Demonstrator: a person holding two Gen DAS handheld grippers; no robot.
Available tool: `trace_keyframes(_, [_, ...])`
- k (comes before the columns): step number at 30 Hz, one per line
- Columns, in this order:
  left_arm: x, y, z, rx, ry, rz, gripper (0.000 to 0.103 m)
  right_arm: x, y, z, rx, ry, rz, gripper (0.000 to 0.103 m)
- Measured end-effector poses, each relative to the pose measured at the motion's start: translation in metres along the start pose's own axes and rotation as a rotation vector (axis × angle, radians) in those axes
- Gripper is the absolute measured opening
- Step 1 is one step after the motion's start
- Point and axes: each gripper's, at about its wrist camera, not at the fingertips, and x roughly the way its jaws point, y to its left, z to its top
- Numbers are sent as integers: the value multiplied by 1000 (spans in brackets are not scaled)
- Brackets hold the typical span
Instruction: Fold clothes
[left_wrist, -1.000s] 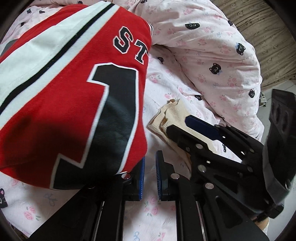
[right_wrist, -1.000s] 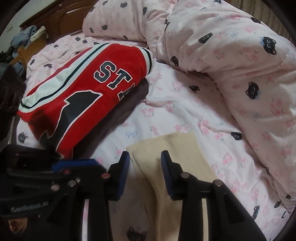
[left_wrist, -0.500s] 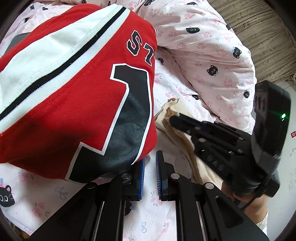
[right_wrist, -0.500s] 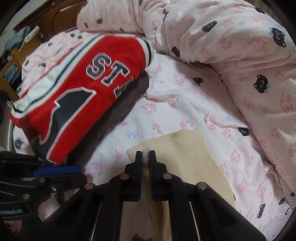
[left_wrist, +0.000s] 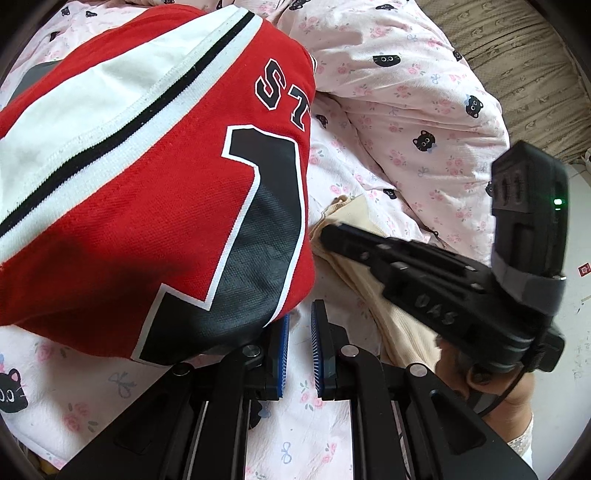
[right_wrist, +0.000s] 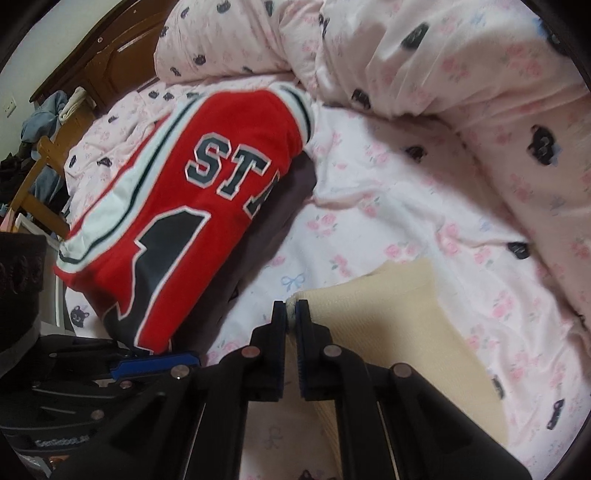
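Red jersey (right_wrist: 192, 206) with white-black stripes, cream garment (right_wrist: 388, 325), pink floral sheet (right_wrist: 388, 229), perhaps cat-print

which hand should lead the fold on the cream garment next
Right. The right gripper is already shut on a corner of the cream garment; the left gripper holds nothing, beside the folded red jersey.

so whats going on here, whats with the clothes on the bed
A person is folding clothes on a bed with a hand-held gripper in each hand. The right hand-held gripper is shut on the corner of a cream knit garment lying on the pink cat-print sheet. The left hand-held gripper is nearly closed on nothing, right beside a folded red jersey. A rumpled matching duvet lies behind.
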Motion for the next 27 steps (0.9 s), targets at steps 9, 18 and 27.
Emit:
trace_keyframes(9, [10, -4, -1, 0, 16, -10, 10, 7, -14, -1, 39, -3, 39, 32])
trace_keyframes(18, [20, -22, 12, 2, -50, -91, 21, -28, -83, 10, 167, -71, -6, 49])
trace_keyframes(27, [35, -42, 20, 46, -78, -87, 21, 1, -120, 16, 289, -19, 152, 45])
